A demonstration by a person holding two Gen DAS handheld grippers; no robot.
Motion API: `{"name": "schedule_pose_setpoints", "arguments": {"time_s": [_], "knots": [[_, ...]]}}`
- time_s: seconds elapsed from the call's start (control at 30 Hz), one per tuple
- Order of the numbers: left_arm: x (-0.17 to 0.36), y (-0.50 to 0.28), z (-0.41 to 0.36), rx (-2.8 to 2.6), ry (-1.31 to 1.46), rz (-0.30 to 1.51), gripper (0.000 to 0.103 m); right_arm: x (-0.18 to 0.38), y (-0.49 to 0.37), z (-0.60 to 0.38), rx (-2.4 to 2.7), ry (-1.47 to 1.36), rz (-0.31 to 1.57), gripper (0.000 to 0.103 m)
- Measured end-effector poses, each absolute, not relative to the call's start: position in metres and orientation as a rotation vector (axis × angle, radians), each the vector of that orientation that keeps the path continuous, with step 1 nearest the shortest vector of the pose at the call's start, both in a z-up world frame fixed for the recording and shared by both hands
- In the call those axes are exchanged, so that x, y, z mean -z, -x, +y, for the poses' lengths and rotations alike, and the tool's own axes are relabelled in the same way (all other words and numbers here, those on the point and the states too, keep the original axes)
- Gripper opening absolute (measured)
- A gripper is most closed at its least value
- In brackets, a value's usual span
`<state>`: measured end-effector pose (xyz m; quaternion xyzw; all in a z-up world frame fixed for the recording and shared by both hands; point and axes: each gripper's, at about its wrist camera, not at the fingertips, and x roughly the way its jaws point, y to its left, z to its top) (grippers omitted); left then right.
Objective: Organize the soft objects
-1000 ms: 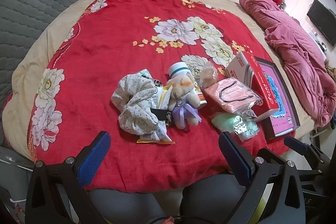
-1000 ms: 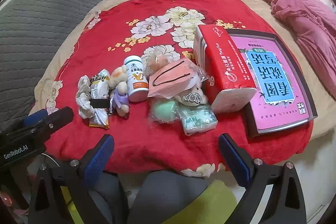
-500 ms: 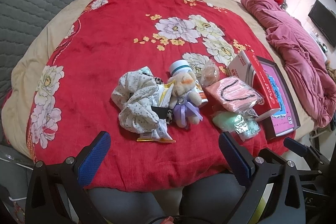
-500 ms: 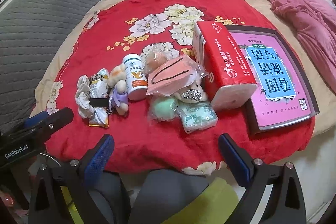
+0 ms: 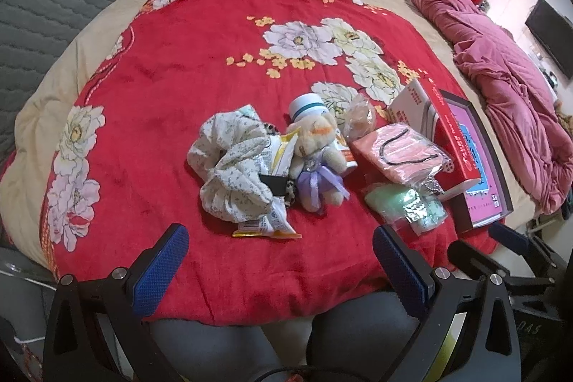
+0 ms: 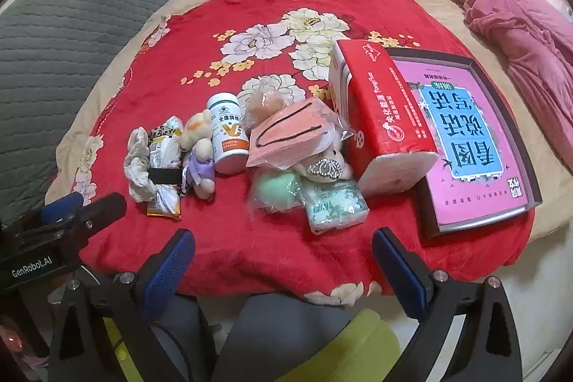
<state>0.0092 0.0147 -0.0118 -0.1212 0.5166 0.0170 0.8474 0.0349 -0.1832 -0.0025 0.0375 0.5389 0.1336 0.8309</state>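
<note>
Both claws held spread, empty: left claw [image 5: 281, 260], right claw [image 6: 283, 256]. Plush bear [image 5: 317, 163] lodged among clutter on red blanket [image 5: 161, 88] (near edge); neighbouring snack packet [image 5: 266, 221] could be snagged.

A pink book [image 6: 472, 145] lies beside a red tissue box [image 6: 383, 117].

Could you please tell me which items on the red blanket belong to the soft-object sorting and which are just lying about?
Part of the job:
floral cloth
plush bear
pink mask packet
green sponge
tissue pack

Lying about:
pill bottle
snack packet
pink book
</note>
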Motion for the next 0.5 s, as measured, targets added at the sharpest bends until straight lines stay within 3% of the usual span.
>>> {"name": "schedule_pose_setpoints", "arguments": {"time_s": [0.5], "knots": [[0.043, -0.021, 0.061, -0.104, 0.33, 1.147, 0.103, 0.003, -0.059, -0.16, -0.319, -0.004, 1.12, 0.099]]}}
